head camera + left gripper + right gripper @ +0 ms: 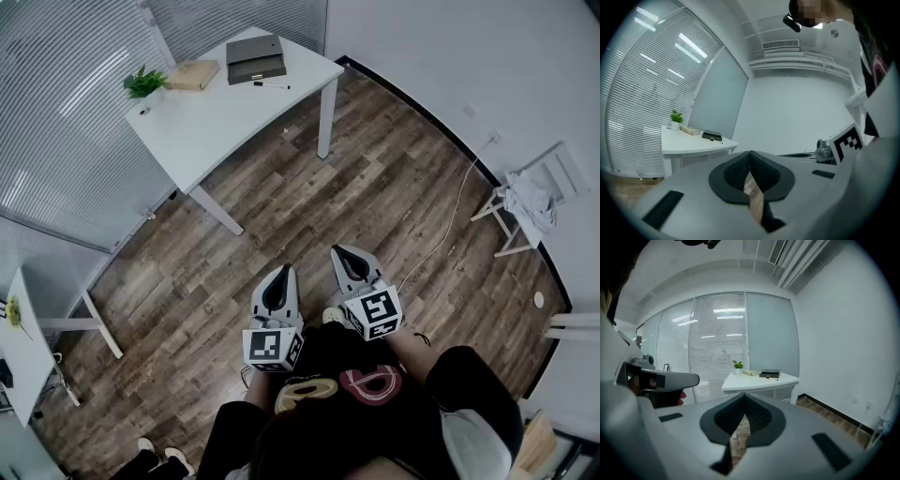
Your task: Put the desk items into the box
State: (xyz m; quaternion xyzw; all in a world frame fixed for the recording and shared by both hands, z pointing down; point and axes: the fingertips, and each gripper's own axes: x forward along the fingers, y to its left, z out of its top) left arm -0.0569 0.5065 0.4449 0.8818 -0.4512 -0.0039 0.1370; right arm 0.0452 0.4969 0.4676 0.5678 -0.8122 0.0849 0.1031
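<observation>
From the head view, the person stands on a wood floor [375,187] with both tongs held low in front, side by side and well apart from the white bench [234,117] at the upper left. The left tongs [283,272] and the right tongs [343,255] each show jaws drawn together with nothing in them. On the bench's far end lie the task's things: a potted plant [143,84] at the left corner, a tan book [192,74] just beside it, a flat dark box [255,58] further right, and a pen [270,85] just in front of the box (all of them out on the benchtop). In the left gripper view, the jaws meet at the tips, closed on nothing, with only floor showing through the slit lower down. The bench with plant, book and box sits off to the left, against window blinds [642,93]. In the right gripper view, the jaws are likewise pressed together and empty. The bench stands almost straight ahead beyond them, with the plant, book, box and pen on top.
</observation>
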